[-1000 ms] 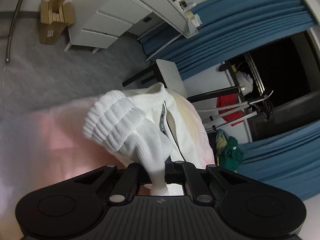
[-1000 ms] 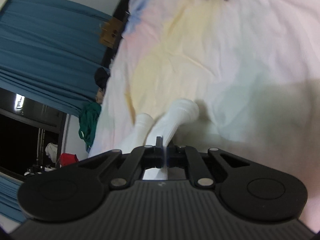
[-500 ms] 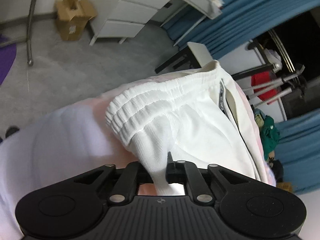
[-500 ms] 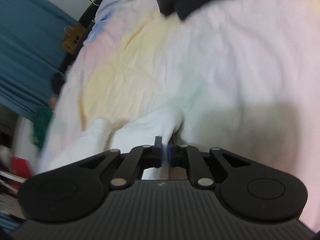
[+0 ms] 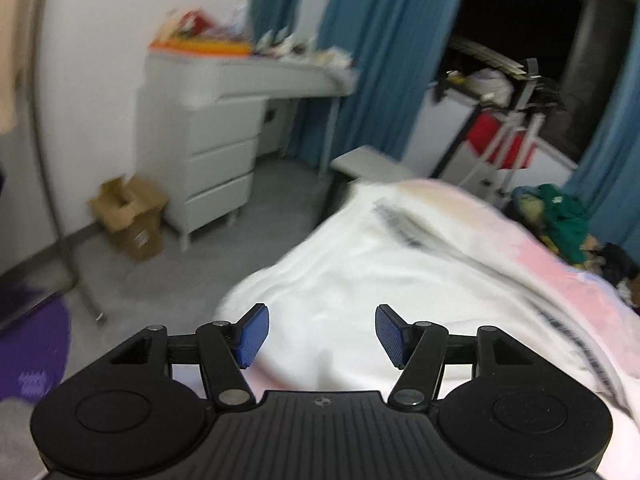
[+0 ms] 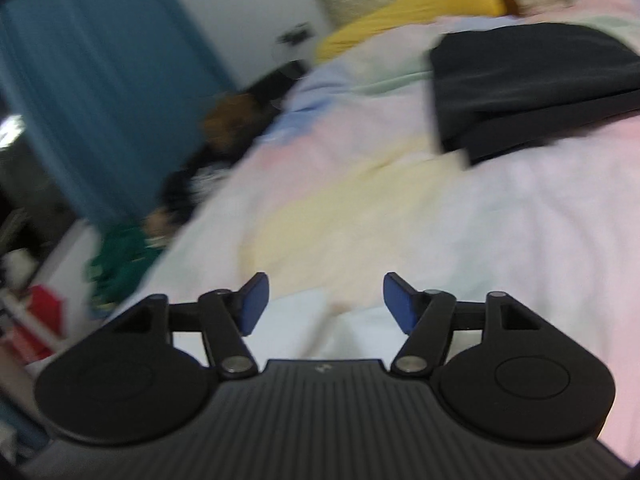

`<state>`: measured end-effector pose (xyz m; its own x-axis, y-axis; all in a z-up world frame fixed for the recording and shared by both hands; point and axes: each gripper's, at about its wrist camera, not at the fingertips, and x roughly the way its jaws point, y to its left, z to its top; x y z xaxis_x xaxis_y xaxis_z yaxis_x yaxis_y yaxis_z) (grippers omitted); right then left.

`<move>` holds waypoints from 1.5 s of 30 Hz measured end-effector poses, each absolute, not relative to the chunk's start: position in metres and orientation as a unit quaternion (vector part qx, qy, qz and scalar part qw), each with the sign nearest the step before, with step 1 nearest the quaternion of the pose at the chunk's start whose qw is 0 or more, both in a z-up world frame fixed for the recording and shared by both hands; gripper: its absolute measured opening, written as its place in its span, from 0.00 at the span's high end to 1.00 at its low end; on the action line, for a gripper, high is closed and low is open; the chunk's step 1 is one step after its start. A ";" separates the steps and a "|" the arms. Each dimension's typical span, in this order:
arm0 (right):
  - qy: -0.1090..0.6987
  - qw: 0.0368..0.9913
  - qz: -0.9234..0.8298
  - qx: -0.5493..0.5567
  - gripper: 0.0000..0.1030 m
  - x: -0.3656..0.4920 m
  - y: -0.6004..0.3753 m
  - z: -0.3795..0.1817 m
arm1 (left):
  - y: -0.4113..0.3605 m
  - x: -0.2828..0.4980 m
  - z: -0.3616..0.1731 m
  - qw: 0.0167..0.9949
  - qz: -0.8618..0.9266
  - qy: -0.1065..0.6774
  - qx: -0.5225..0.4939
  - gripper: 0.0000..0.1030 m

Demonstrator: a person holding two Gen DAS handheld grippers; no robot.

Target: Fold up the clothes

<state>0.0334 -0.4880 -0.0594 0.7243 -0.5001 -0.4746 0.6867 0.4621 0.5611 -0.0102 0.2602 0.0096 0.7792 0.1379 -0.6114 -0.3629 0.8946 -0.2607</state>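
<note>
White trousers with a dark side stripe (image 5: 360, 272) lie spread on the pastel bed sheet (image 5: 568, 280), in the left wrist view just ahead of my left gripper (image 5: 320, 334), which is open and empty above them. In the right wrist view a white part of the garment (image 6: 320, 320) lies below my right gripper (image 6: 324, 304), which is open and empty. Both views are blurred.
A folded black garment (image 6: 528, 80) lies on the bed (image 6: 480, 220) at the far right, a yellow pillow (image 6: 412, 28) behind it. A white drawer unit (image 5: 216, 144), a cardboard box (image 5: 132, 216), blue curtains (image 5: 376, 52) and a drying rack (image 5: 504, 120) stand beyond the bed edge.
Both grippers have let go of the white trousers and opened. Both have tilted up and pulled back; the trousers now lie flat on the bed.
</note>
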 end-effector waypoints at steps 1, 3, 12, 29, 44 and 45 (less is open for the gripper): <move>0.126 0.853 -0.313 0.398 0.26 0.037 -0.484 -0.059 | 0.245 -0.001 0.013 0.929 0.120 0.301 -0.180 0.38; 0.154 0.852 -0.254 0.431 0.28 0.047 -0.481 -0.064 | 0.214 0.017 0.019 0.936 0.088 0.296 -0.170 0.32; 0.277 0.793 -0.159 0.519 0.27 0.096 -0.483 -0.118 | 0.085 0.129 -0.003 0.918 -0.056 0.332 -0.210 0.31; 0.186 0.880 -0.109 0.423 0.88 0.170 -0.454 -0.060 | 0.081 0.234 -0.082 0.888 -0.141 0.321 -0.297 0.33; 0.287 0.922 -0.134 0.222 0.88 0.444 -0.397 -0.076 | 0.033 0.245 -0.094 0.930 -0.167 0.288 -0.156 0.33; 0.290 0.920 -0.129 0.231 0.87 0.447 -0.398 -0.080 | 0.032 0.245 -0.095 0.931 -0.170 0.287 -0.151 0.33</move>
<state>0.4470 -0.3983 -0.0804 0.7983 -0.1024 -0.5935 0.3706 0.8602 0.3502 0.2453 0.0319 -0.0946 0.7777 -0.4024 -0.4830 0.2286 0.8967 -0.3791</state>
